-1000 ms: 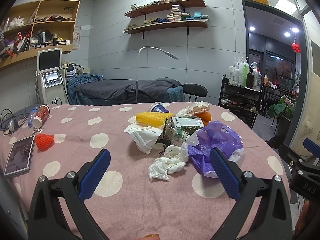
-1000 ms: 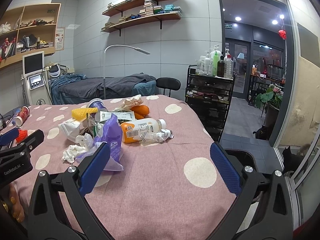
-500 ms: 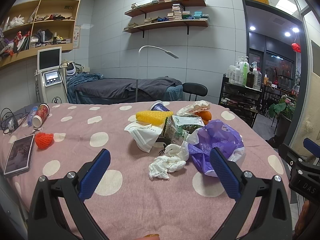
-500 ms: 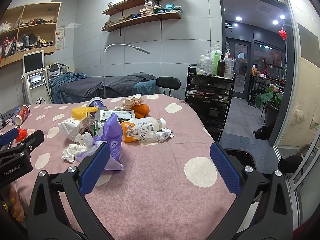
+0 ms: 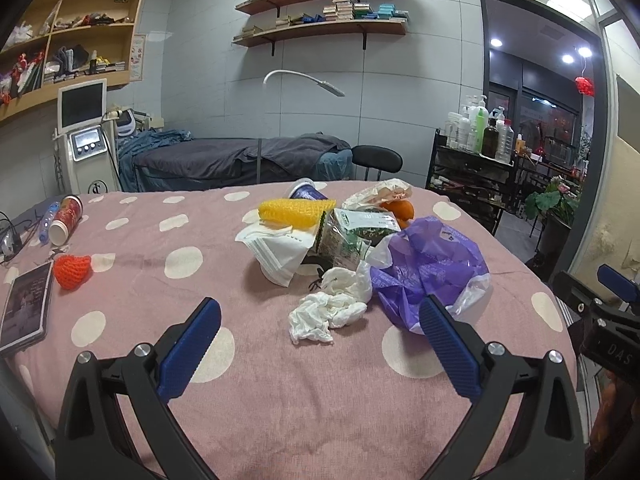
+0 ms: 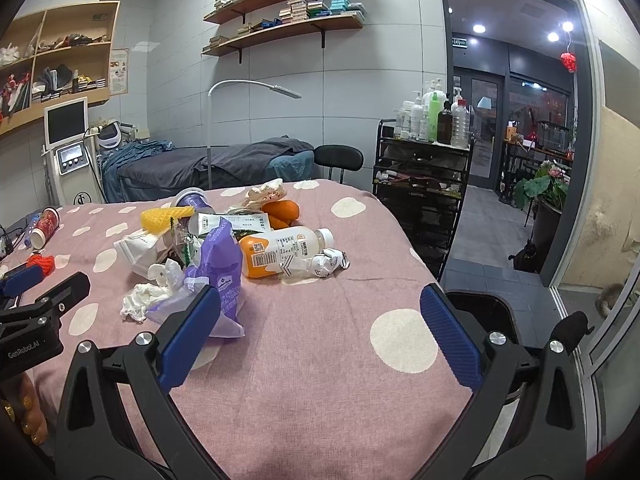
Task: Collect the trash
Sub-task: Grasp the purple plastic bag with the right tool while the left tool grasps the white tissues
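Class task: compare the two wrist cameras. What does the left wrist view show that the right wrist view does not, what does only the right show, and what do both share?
Only the left wrist view shows the phone lying at the table's edge. Only the right wrist view shows the orange-and-white bottle lying on its side, the crumpled wrapper by it and the black bin beyond the table. Both show the purple bag, white tissue, yellow sponge and open grippers.

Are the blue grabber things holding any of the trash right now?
No. The left gripper and right gripper are both open and empty, above the pink cloth, short of the trash pile.
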